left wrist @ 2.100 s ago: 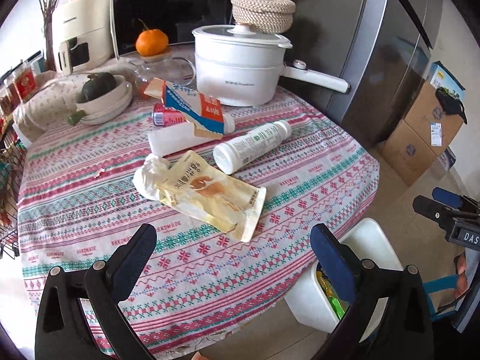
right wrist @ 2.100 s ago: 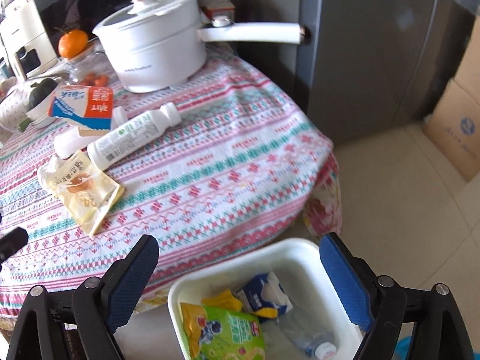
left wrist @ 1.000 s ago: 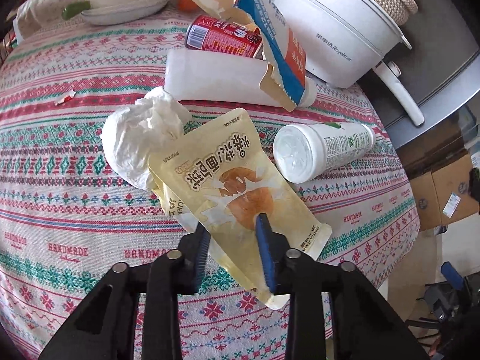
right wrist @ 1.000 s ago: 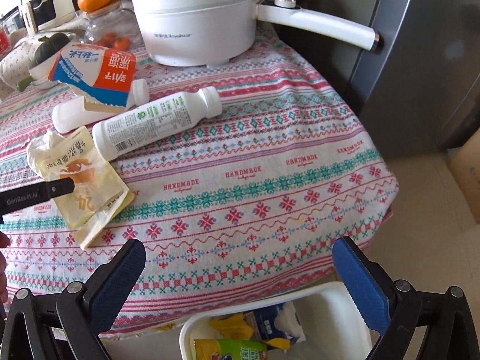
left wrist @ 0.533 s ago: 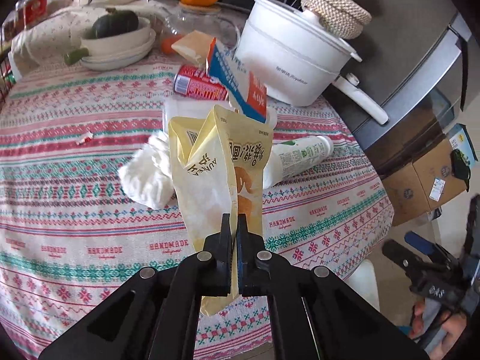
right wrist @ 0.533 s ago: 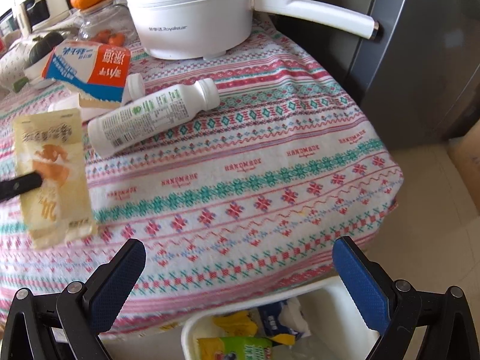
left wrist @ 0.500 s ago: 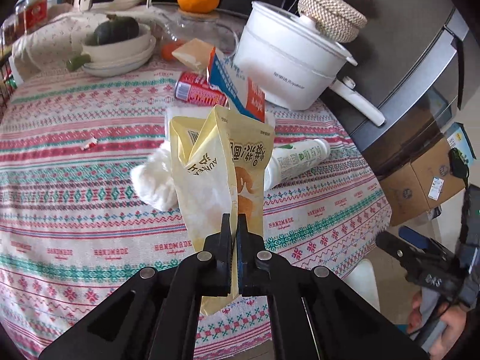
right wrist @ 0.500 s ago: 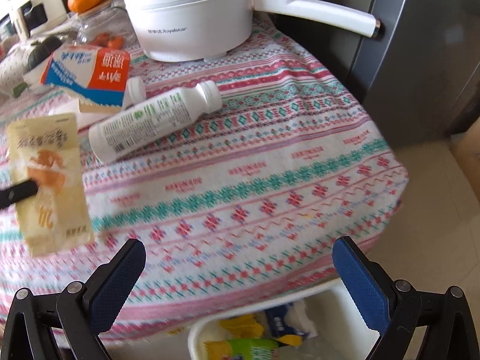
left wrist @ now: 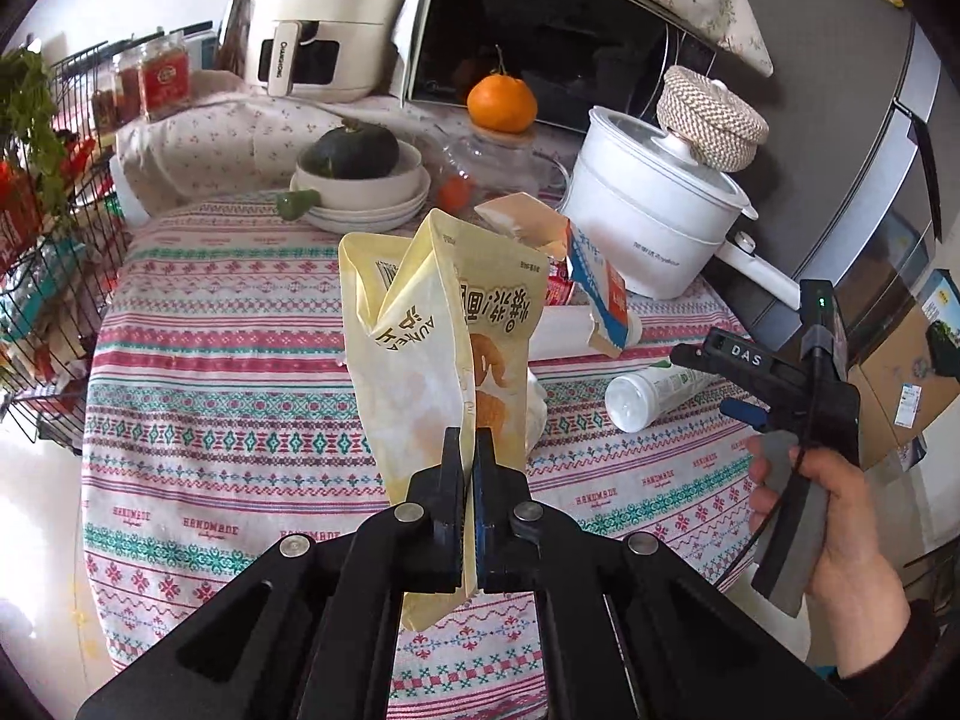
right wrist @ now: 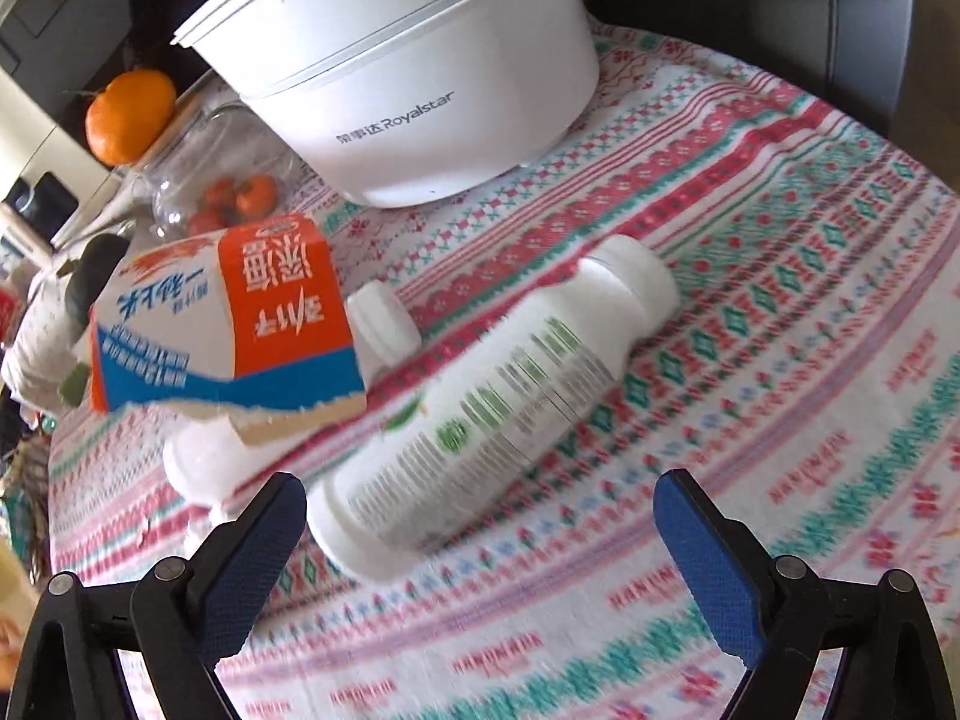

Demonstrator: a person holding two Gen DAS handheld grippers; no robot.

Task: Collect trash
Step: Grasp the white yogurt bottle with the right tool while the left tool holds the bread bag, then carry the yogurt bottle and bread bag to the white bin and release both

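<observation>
My left gripper [left wrist: 470, 462] has its fingers [left wrist: 451, 468] pressed together on the yellow snack bag [left wrist: 444, 336]. They pinch the bag near its lower end, and the rest of the bag stands up tall above them, folded down the middle. The bag hangs in the air over the near edge of the tabletop [left wrist: 228, 396].

My right gripper [right wrist: 480, 546] has its fingers [right wrist: 252, 546] wide apart and holds nothing. The white bottle [right wrist: 498, 396] lies on its side on the tabletop, near the right edge. Its flat bottom end points at me and sits between the two fingers, closer to the left one. I cannot tell if that finger touches it. The picture is a bit blurry here.

Just beside the bottle, the torn milk carton [right wrist: 222, 318] leans on a second white bottle [right wrist: 372, 324]. The white pot [right wrist: 420, 78] stands behind them, toward the far edge.
</observation>
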